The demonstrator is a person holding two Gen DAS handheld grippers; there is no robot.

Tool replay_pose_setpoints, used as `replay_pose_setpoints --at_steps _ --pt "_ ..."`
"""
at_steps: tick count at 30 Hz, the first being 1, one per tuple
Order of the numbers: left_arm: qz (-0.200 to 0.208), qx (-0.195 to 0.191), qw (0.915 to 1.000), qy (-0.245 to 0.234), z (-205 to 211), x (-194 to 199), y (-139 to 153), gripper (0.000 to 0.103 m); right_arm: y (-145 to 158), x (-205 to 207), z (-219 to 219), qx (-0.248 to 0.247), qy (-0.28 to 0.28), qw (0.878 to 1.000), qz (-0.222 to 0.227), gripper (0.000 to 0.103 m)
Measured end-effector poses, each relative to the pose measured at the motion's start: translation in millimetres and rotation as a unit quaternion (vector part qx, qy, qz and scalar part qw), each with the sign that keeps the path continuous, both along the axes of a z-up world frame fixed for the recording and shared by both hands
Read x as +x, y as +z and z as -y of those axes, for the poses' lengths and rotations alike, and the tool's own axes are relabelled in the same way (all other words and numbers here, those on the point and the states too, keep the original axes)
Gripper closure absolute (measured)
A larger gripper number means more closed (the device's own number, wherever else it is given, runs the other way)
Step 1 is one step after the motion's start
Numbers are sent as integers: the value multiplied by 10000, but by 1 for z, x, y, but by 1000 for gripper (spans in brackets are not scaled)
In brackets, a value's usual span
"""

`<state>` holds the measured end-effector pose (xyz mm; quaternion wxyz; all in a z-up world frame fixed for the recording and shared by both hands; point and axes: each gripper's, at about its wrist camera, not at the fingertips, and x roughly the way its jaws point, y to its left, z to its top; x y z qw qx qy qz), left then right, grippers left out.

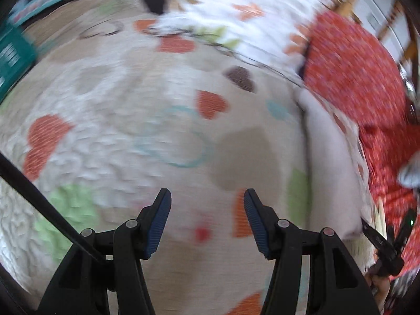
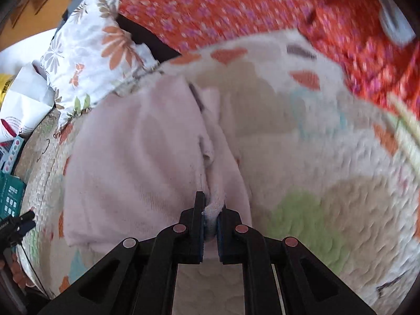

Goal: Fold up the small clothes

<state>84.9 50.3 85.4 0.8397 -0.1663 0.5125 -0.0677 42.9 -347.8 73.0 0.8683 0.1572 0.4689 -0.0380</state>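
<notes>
A small pale pink garment [image 2: 136, 157] lies on the quilted bedspread [image 2: 328, 162] with heart shapes. My right gripper [image 2: 212, 210] is shut on a bunched fold of the pink garment at its near edge. In the left wrist view the garment [image 1: 328, 162] shows as a pale strip at the right. My left gripper [image 1: 207, 197] is open and empty above bare bedspread [image 1: 131, 105], left of the garment. The right gripper also shows in the left wrist view [image 1: 386, 241] at the far right edge. Both views are blurred by motion.
A red floral cloth [image 2: 236, 8] [image 1: 354, 60] lies beyond the garment. A white pillow with orange flowers [image 2: 92, 52] [image 1: 236, 8] sits at the back. Teal boxes [image 1: 13, 55] [image 2: 10, 197] and white paper [image 2: 23, 99] lie at the left edge.
</notes>
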Motion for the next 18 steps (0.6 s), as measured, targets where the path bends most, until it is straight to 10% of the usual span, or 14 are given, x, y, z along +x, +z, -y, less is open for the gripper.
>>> replay_pose_setpoints --at_steps 6,18 --pt "-330 -661 9967 -347 73 19 -7 43 -1 0 -4 -146 244 9996 -8 96" --pt "16 639 9932 -970 155 26 -26 43 50 -3 13 -135 471 9952 846 77"
